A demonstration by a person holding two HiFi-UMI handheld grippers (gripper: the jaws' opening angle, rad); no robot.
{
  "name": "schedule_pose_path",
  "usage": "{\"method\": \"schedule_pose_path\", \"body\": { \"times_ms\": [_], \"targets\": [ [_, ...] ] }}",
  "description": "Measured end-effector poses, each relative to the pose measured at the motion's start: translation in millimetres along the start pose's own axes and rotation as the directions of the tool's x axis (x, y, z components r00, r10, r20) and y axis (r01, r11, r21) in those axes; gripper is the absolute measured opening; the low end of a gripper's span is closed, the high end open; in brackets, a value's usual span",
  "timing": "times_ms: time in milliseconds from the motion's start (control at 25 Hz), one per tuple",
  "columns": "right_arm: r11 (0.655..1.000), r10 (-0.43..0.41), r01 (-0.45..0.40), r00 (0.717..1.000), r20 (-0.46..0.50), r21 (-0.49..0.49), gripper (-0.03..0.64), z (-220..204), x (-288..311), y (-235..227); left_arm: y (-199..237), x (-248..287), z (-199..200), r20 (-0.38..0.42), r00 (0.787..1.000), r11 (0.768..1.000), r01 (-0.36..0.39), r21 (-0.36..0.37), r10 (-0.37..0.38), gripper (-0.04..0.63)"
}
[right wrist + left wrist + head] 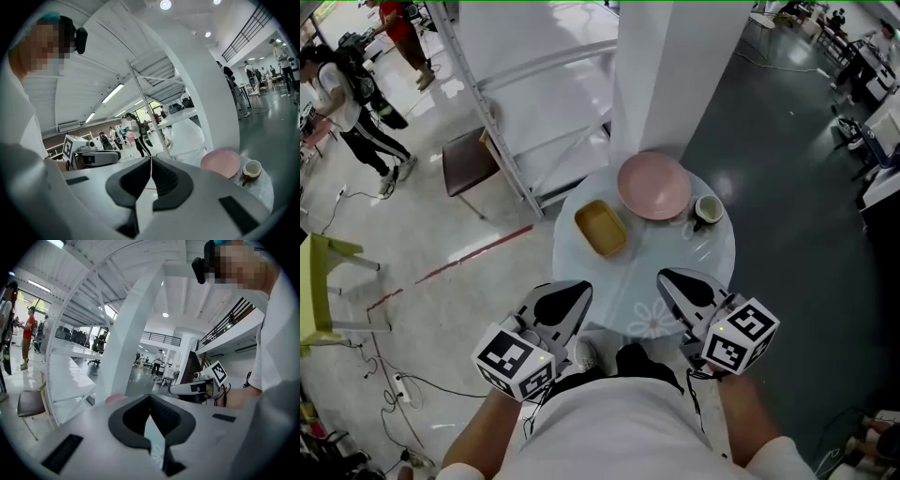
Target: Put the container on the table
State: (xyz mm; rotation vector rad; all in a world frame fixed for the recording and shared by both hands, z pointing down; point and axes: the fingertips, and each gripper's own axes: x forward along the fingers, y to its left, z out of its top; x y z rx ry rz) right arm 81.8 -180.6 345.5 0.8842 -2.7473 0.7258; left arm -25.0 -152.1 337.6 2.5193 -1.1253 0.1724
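Note:
A small yellow rectangular container (601, 228) stands on the round white table (712, 260), left of a pink plate (653, 185). My left gripper (575, 292) hovers at the table's near left edge, its jaws meeting at the tips with nothing between them. My right gripper (667, 278) hangs at the near right edge, jaws pressed together and empty. In the right gripper view the right gripper (151, 160) has the plate (221, 162) and a cup (251, 170) beyond it. The left gripper (150, 396) sees only a sliver of the plate (115, 399).
A white cup with dark contents (708, 210) stands right of the plate. A white pillar (670, 75) rises behind the table. A brown stool (469, 161) and a white metal frame (502, 122) stand to the left. People stand far left (352, 103).

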Motion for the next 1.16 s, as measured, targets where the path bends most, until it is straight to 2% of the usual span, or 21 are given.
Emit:
{"method": "schedule_pose_path", "body": {
  "times_ms": [1160],
  "targets": [
    [1.000,0.017,-0.017,1.000,-0.020,-0.001,0.023,-4.5,6.1,-2.1,-1.2,4.9,-2.9,-0.008,1.000,1.000,-0.010,-0.008,0.010,0.020]
  ]
}}
